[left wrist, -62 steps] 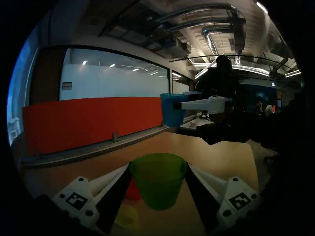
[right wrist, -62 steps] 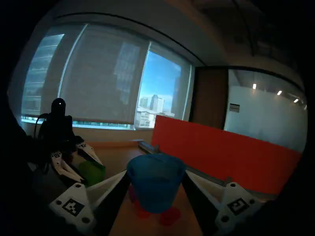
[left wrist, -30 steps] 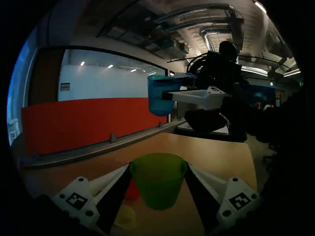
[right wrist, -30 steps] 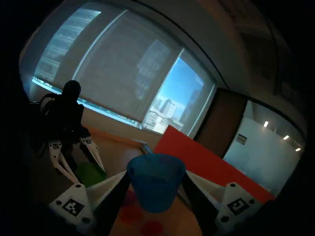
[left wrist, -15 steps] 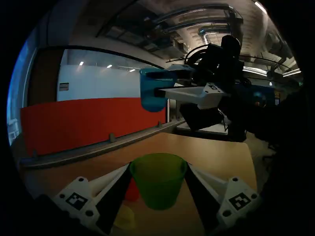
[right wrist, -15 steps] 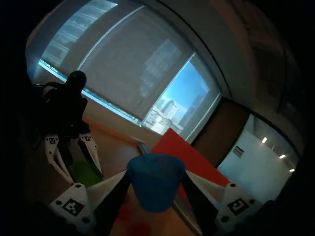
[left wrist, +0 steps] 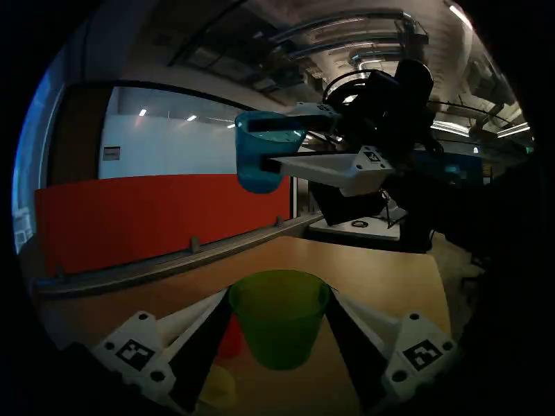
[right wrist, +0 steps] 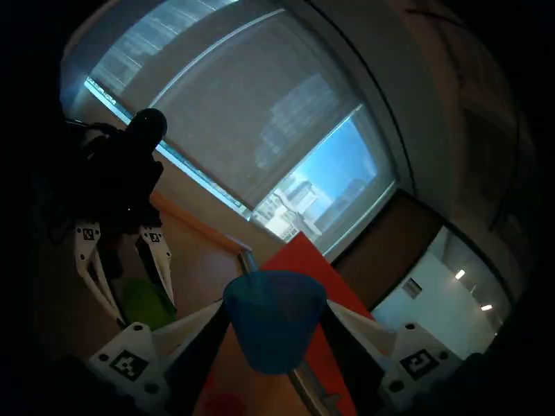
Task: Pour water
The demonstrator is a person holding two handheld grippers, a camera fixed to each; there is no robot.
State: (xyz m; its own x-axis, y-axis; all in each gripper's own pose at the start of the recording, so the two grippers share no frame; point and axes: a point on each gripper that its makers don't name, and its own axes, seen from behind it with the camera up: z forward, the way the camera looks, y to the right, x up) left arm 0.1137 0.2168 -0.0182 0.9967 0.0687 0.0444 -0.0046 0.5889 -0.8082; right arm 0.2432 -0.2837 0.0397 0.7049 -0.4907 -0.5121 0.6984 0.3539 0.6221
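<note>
Green cup (left wrist: 279, 319) clamped between left gripper (left wrist: 277, 299) fingers, left gripper view, low over table (left wrist: 388, 270). Blue cup (left wrist: 262, 152) ahead and above, pinched by right gripper (left wrist: 266, 142). Right gripper view: blue cup gripped between its own fingers; green cup lower left.

Open air separates the raised blue cup (left wrist: 262, 154) from the green cup (left wrist: 279, 320) lower down. A red partition (left wrist: 152, 216) walls one side of the table (left wrist: 388, 274), where a red piece (left wrist: 232, 337) and a yellow piece (left wrist: 217, 383) crowd the green cup.
</note>
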